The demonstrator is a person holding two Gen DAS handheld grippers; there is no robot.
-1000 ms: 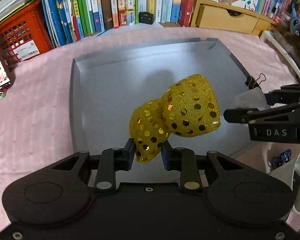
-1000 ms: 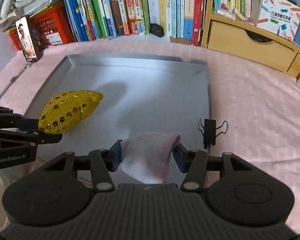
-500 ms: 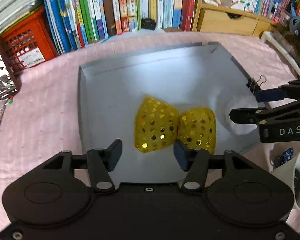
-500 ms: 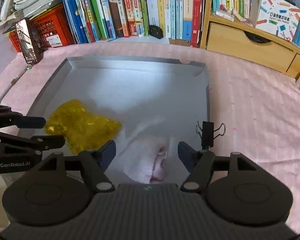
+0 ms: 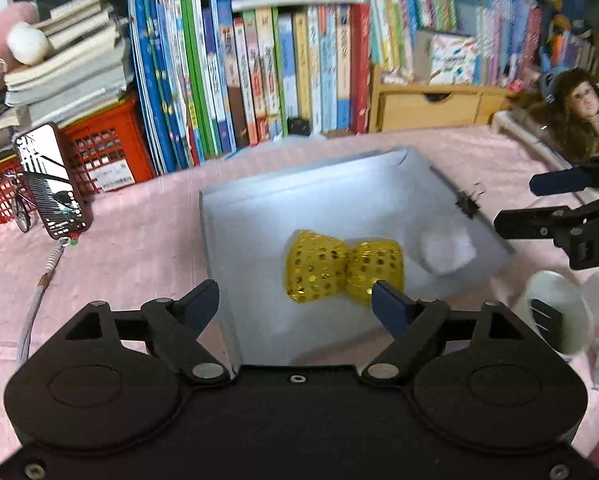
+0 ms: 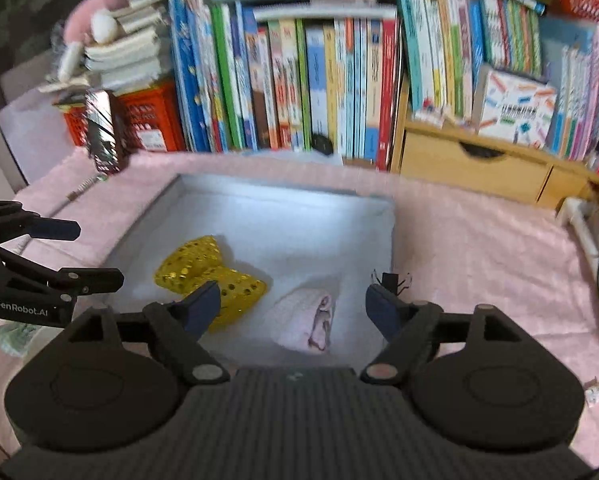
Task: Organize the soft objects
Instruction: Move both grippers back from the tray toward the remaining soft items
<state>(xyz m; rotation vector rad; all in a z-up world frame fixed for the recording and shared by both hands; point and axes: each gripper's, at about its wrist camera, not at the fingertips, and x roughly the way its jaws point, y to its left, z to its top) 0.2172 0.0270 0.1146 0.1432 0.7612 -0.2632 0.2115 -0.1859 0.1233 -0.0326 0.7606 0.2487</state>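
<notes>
A gold sequined bow (image 5: pixel 342 268) lies flat in the grey tray (image 5: pixel 259 216), near its front edge; it also shows in the right wrist view (image 6: pixel 207 276). A rolled pale pink cloth (image 6: pixel 307 320) lies to the right of the bow in the tray (image 6: pixel 283 216), and looks white in the left wrist view (image 5: pixel 445 250). My left gripper (image 5: pixel 295 304) is open and empty, raised above the tray's front edge. My right gripper (image 6: pixel 293 306) is open and empty, above and just behind the cloth. Each gripper shows at the side of the other's view.
A black binder clip (image 6: pixel 391 280) grips the tray's right rim. The tray sits on a pink cloth surface (image 6: pixel 479 264). A phone (image 5: pixel 51 184) stands at the left, before a red crate (image 5: pixel 107 148). Books (image 5: pixel 259 68) and wooden drawers (image 6: pixel 475 164) line the back. A white cup (image 5: pixel 555 316) sits at the right.
Both grippers opened and let go: the bow dropped flat into the tray and the cloth landed beside it. Both grippers then pulled back and up.
</notes>
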